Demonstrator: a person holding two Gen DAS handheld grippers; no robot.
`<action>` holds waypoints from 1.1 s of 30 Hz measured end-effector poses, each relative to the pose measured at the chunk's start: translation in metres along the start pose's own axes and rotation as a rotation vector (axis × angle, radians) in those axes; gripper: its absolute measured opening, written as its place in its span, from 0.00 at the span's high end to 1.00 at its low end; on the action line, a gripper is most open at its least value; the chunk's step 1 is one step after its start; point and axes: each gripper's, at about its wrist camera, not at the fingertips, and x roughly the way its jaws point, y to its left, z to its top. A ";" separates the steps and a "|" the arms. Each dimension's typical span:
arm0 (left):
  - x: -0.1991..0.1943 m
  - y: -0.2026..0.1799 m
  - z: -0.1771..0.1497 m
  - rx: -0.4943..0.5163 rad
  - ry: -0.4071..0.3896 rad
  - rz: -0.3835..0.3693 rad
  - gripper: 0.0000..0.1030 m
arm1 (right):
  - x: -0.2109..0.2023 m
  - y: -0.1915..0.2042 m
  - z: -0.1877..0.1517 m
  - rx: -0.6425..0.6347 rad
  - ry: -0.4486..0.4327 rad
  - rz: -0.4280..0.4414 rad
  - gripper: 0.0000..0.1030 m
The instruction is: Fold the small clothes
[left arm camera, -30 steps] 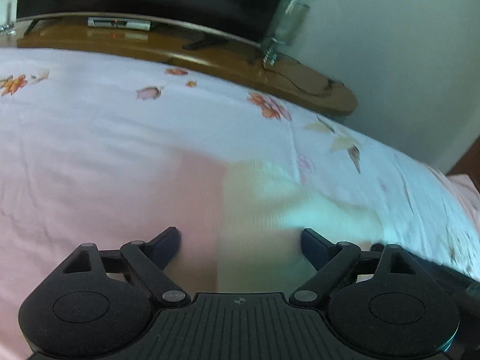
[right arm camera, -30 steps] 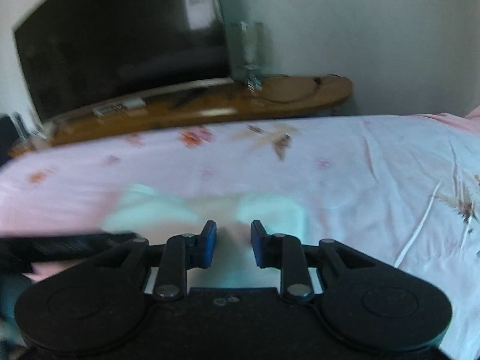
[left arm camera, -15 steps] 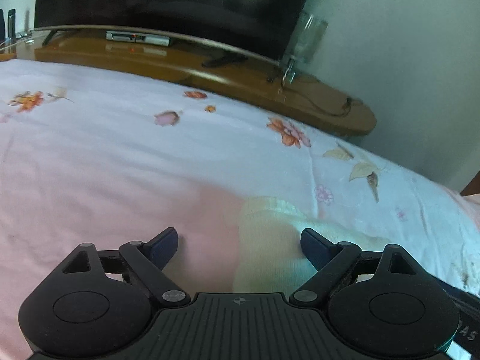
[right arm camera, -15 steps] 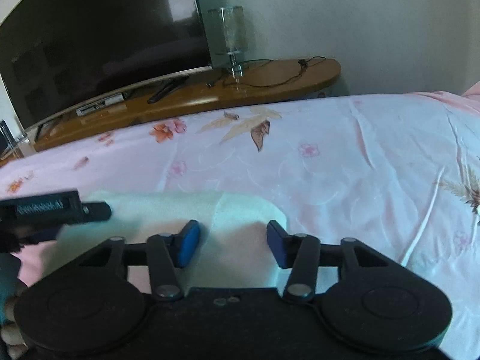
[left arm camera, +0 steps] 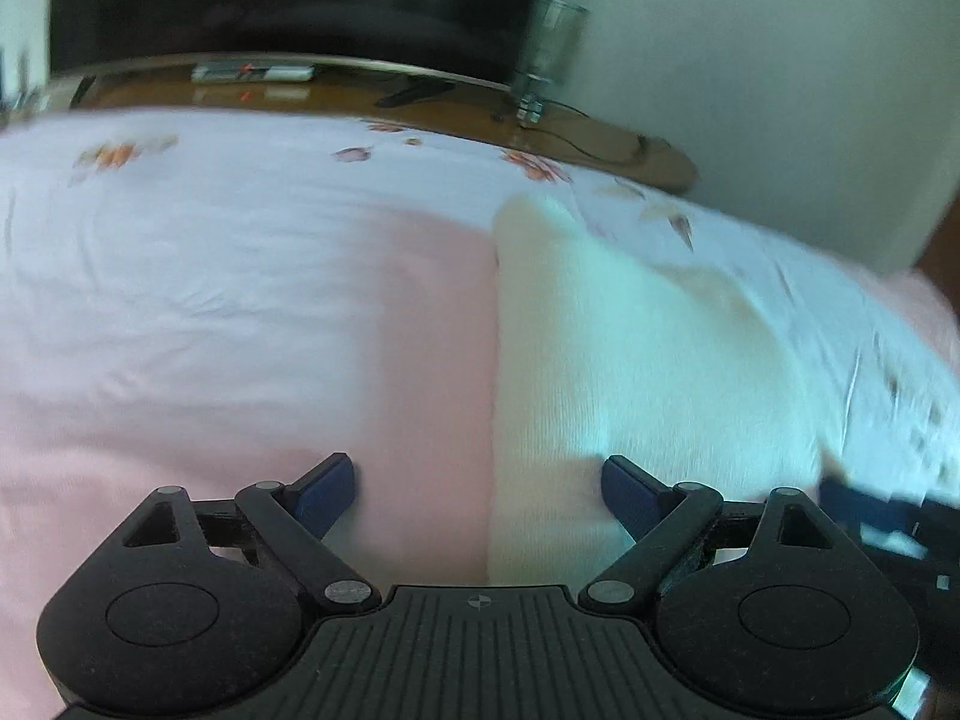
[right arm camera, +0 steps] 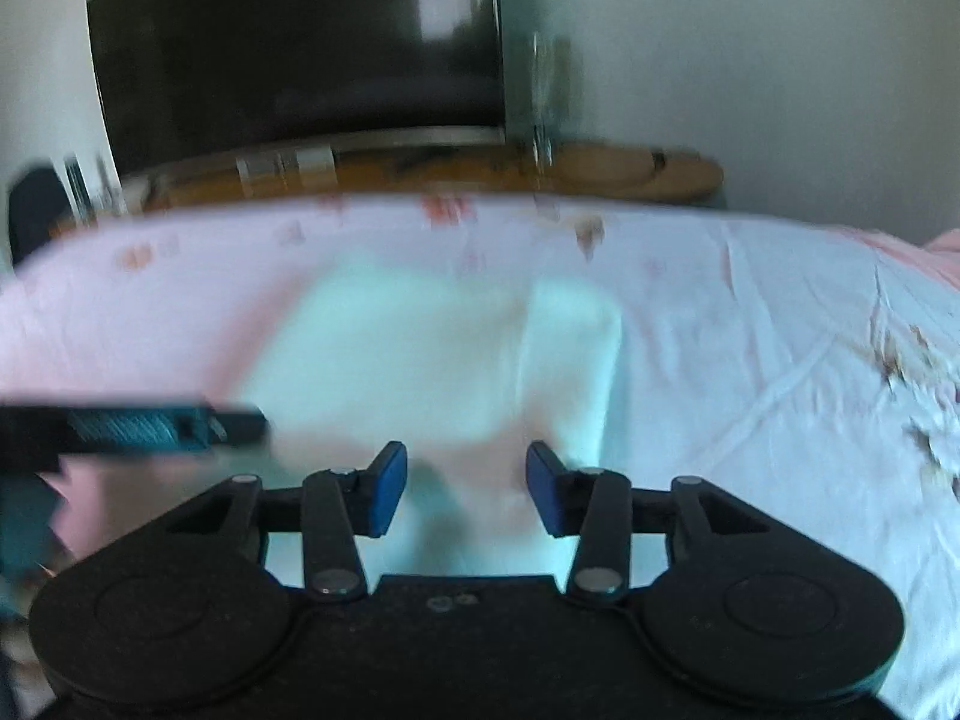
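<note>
Left tongs wide open, right tongs part-open, both empty above the pale, soft knitted garment; blurred, hasty closing risks snagging the pink floral bedsheet.

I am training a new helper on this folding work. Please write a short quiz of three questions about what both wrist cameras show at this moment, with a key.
1. True or false: the left claw is clamped on the pale garment.
2. What does the garment lie on? A) a wooden floor B) a pink floral bedsheet C) a glass table
3. Fill in: behind the bed, on the wooden stand, stands a dark ____.

Key:
1. False. Both claws are open; the right claw also grips nothing.
2. B
3. Television.
</note>
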 end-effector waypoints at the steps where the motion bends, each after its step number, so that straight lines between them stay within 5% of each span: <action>1: -0.001 -0.004 0.000 0.016 0.015 -0.004 0.14 | 0.002 -0.004 -0.004 0.005 -0.007 -0.017 0.57; 4: -0.015 -0.010 -0.005 0.044 0.025 -0.026 0.14 | 0.000 -0.018 0.000 0.124 0.024 -0.014 0.53; 13: -0.054 0.005 -0.043 0.048 0.029 -0.036 0.14 | -0.073 0.018 -0.023 0.023 -0.061 0.031 0.63; 17: -0.053 0.001 -0.053 0.071 0.027 -0.020 0.14 | -0.071 0.026 -0.034 0.031 -0.032 0.062 0.72; 20: -0.055 -0.001 -0.055 0.067 0.032 -0.019 0.14 | -0.060 0.025 -0.050 -0.001 0.025 0.014 0.73; 33: -0.055 -0.005 -0.052 0.075 0.063 -0.033 0.14 | -0.070 0.013 -0.056 0.091 0.034 0.019 0.69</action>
